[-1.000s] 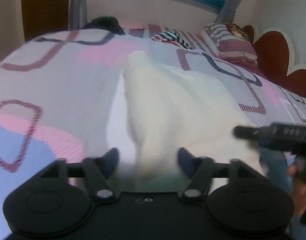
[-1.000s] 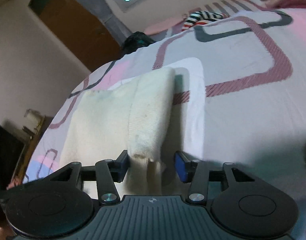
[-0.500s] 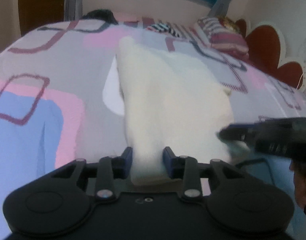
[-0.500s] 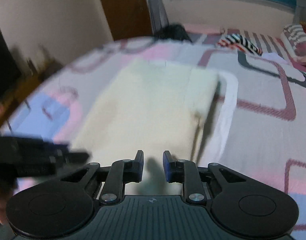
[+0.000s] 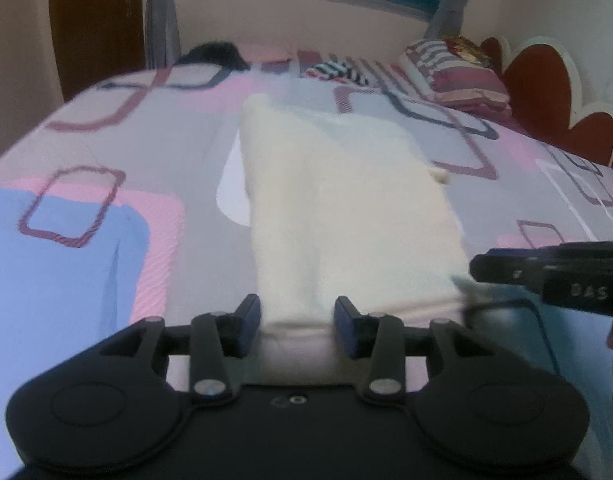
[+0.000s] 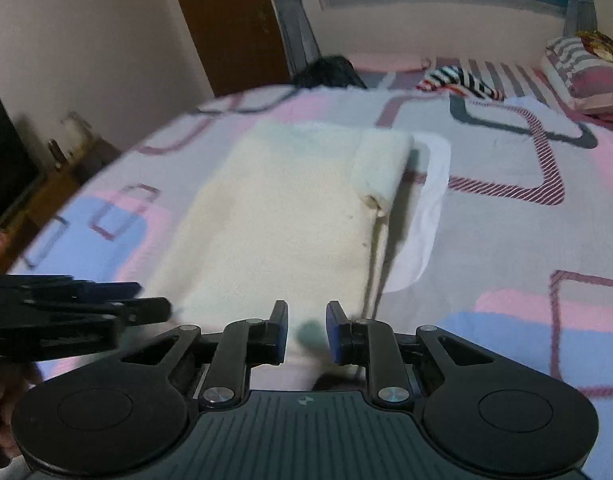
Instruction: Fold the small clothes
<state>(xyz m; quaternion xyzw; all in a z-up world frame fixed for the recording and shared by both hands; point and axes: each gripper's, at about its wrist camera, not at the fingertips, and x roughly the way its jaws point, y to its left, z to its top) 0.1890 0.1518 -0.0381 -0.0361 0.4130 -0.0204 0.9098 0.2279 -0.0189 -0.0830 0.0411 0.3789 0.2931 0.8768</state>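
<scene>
cream knitted garment [image 6: 290, 216] lies flat on the patterned pink, grey and blue bedsheet [image 6: 506, 232], folded into a long rectangle, with one sleeve [image 6: 380, 168] turned back on its far right corner. the left gripper [image 5: 297, 320] has its fingers parted, the near hem rising between them; whether they touch the cloth is hard to tell. the right gripper [image 6: 306, 330] sits at the near edge, its fingers a narrow gap apart and holding nothing. motion blur softens the knit, and both gripper bodies hide the hem nearest the cameras
</scene>
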